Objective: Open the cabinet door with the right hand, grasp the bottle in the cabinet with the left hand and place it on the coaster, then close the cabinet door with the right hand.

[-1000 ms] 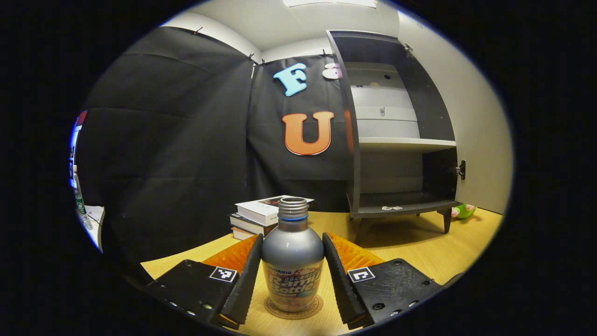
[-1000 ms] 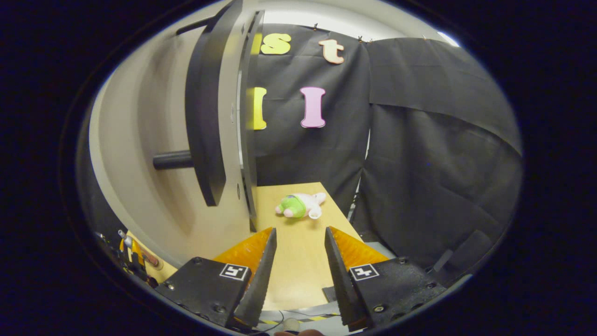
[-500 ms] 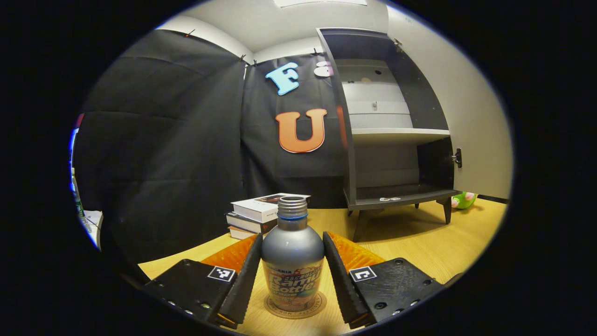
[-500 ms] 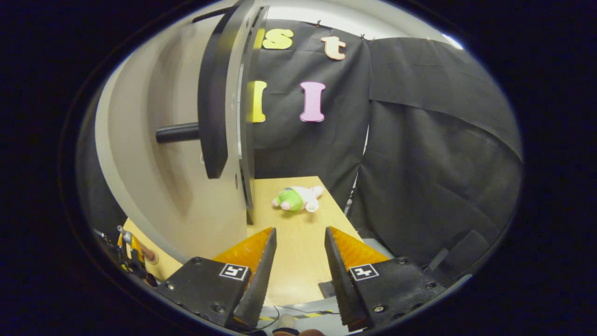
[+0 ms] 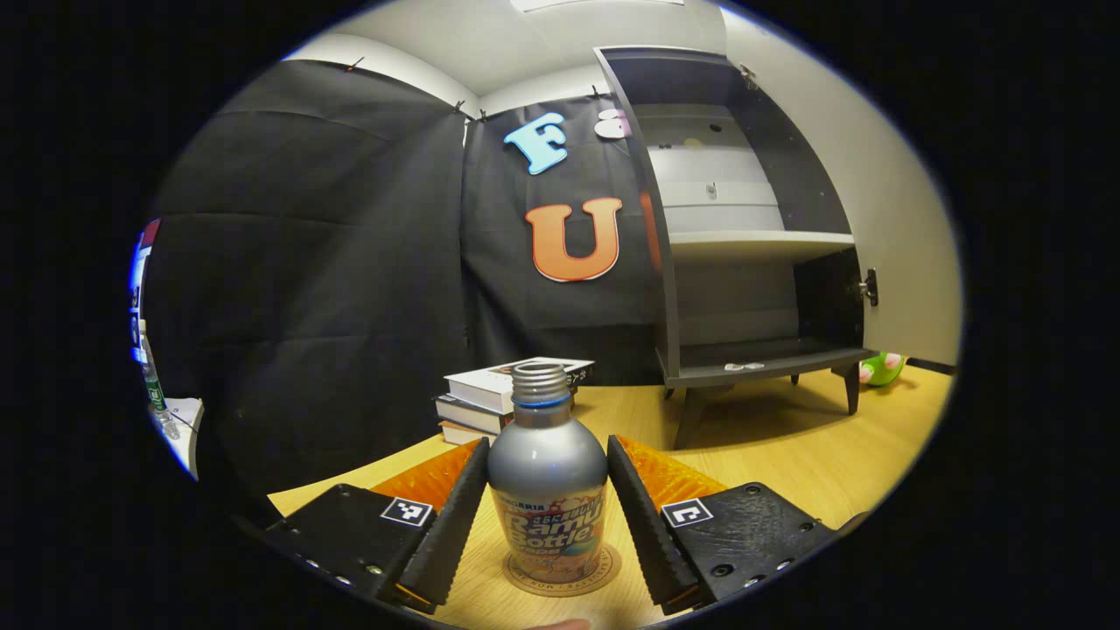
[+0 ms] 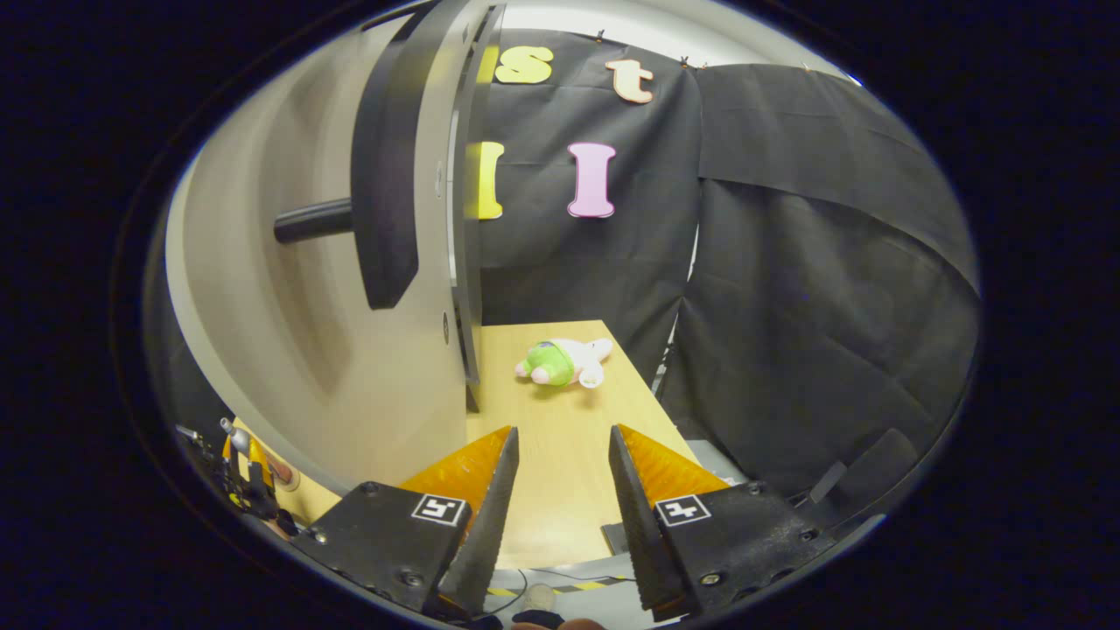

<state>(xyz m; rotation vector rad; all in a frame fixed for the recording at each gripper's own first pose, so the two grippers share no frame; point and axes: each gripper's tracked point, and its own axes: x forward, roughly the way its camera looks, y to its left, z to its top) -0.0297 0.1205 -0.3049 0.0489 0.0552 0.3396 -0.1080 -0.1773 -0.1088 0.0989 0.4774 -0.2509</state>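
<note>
In the left gripper view a silver bottle (image 5: 548, 477) with a printed label stands upright on a round coaster (image 5: 562, 570) on the wooden table. My left gripper (image 5: 546, 512) is shut on the bottle's body, one finger at each side. Behind it to the right the dark cabinet (image 5: 752, 236) stands open, and its shelves hold no bottle. In the right gripper view my right gripper (image 6: 556, 507) is open with nothing between its fingers. It sits low beside the swung-out cabinet door (image 6: 350, 350), below the door's black bar handle (image 6: 385, 175).
A stack of books (image 5: 490, 398) lies behind the bottle on the table (image 5: 787, 455). A green and pink plush toy (image 6: 560, 360) lies on the table past the door's edge. Black cloth walls close in the table at the back and right.
The bottle stays on the coaster between my left fingers; that view shifted only slightly. The right gripper dropped a little, so the door handle sits higher in its view.
</note>
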